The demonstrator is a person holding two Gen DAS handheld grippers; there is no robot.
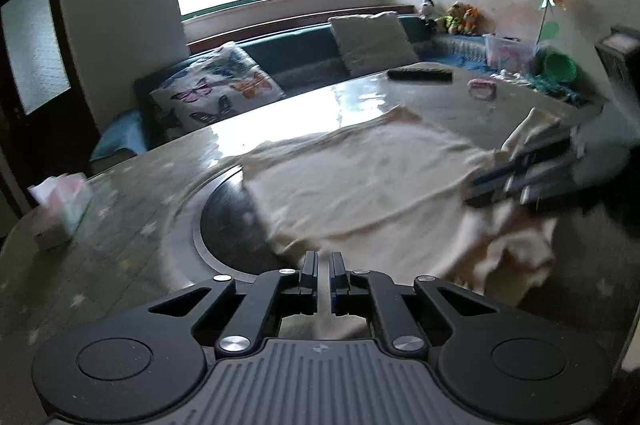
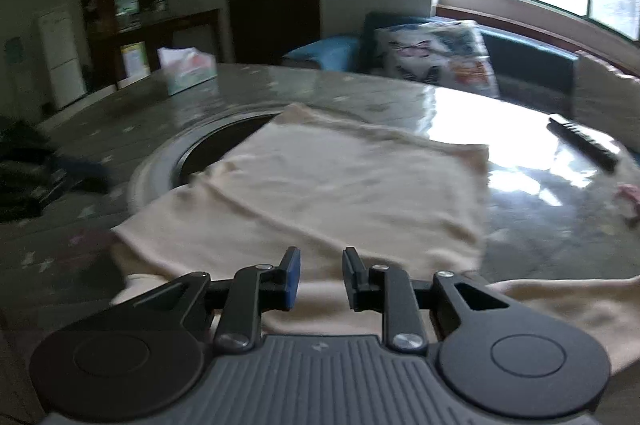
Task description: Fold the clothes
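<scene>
A cream garment [image 2: 320,185] lies partly folded on the desk [image 2: 520,185]. Left claw [image 1: 324,259] nearly pressed together, right claw [image 2: 320,255] spread, both seemingly empty; next, grab an edge.

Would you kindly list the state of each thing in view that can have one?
Cream garment: spread on the table, partly folded, near edge bunched.
Left gripper: nearly shut, a thin gap, nothing visibly between the fingers.
Right gripper: open, over the garment's near edge.
Tissue box: upright, tissue sticking out.
Remote control: lying flat on the table.
</scene>
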